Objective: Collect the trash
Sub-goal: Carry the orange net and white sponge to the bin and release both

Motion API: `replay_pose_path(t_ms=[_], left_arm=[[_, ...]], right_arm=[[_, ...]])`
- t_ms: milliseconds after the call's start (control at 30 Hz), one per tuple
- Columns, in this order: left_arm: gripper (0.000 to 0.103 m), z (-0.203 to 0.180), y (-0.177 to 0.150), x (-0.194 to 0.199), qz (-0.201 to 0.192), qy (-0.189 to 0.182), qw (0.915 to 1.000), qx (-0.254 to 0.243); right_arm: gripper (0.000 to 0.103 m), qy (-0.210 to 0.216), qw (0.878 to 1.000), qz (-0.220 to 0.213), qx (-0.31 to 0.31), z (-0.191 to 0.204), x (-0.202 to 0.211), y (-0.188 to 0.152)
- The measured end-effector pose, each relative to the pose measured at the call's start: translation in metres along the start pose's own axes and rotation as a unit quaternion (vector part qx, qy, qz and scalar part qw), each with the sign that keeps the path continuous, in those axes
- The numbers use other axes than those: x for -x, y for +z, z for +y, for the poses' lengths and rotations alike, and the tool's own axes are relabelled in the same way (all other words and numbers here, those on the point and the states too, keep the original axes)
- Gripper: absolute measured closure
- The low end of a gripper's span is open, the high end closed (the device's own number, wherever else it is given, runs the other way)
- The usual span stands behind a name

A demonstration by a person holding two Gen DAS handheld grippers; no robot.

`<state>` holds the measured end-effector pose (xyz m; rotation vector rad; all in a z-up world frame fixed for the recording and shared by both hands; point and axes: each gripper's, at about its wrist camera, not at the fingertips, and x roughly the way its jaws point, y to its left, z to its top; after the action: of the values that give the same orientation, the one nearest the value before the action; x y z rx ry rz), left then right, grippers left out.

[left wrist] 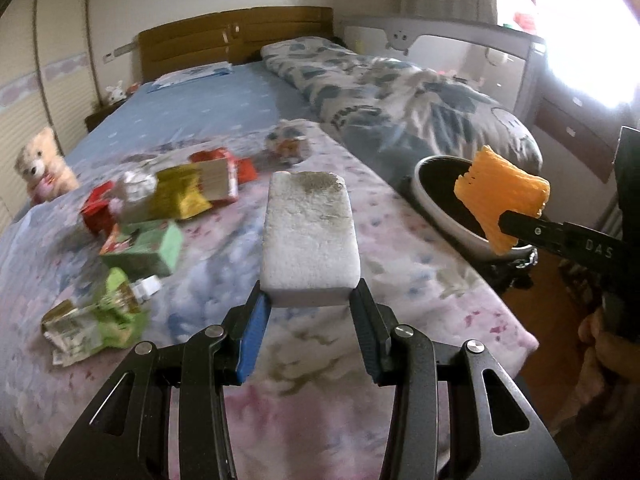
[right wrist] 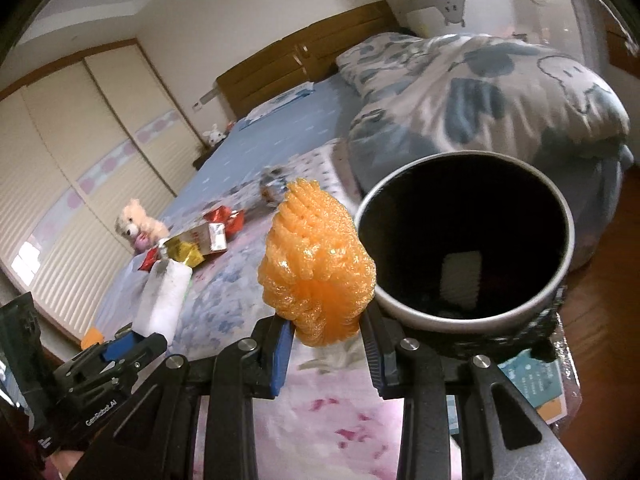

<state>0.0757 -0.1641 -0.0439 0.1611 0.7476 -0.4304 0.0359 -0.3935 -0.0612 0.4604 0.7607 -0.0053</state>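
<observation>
My left gripper (left wrist: 310, 300) is shut on a white foam block (left wrist: 310, 236) with a dirty far end, held above the bed; the block also shows in the right wrist view (right wrist: 164, 300). My right gripper (right wrist: 326, 326) is shut on an orange foam net (right wrist: 316, 260), held just left of the rim of a grey trash bin (right wrist: 560, 276) with a dark inside. In the left wrist view the net (left wrist: 500, 196) hangs at the bin (left wrist: 432, 204). Several wrappers lie on the bed: a gold and white packet (left wrist: 188, 192), a green carton (left wrist: 144, 248), a crumpled green pouch (left wrist: 96, 316), red wrappers (left wrist: 240, 164).
The bed (left wrist: 420, 280) has a floral sheet and a rolled quilt (left wrist: 400, 96) along its right side. A teddy bear (left wrist: 40, 168) sits at the left edge. A crumpled wrapper (left wrist: 288, 142) lies farther up. Wardrobe doors (right wrist: 80, 160) stand left. A white piece lies inside the bin (right wrist: 460, 276).
</observation>
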Motion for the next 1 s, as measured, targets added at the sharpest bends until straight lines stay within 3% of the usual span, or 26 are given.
replay_pose_path(t_ms=[500, 1000], left_arm=[[0.063, -0.059, 0.024, -0.019, -0.003, -0.044, 0.9979, -0.048], [0.063, -0.092, 0.040, -0.035, -0.001, -0.061, 0.9958, -0.068]], right_arm=[[0.071, -0.033, 0.999, -0.015, -0.028, -0.040, 0.017, 0.010], [0.070, -0.049, 0.998, -0.014, -0.043, -0.069, 0.017, 0.020]])
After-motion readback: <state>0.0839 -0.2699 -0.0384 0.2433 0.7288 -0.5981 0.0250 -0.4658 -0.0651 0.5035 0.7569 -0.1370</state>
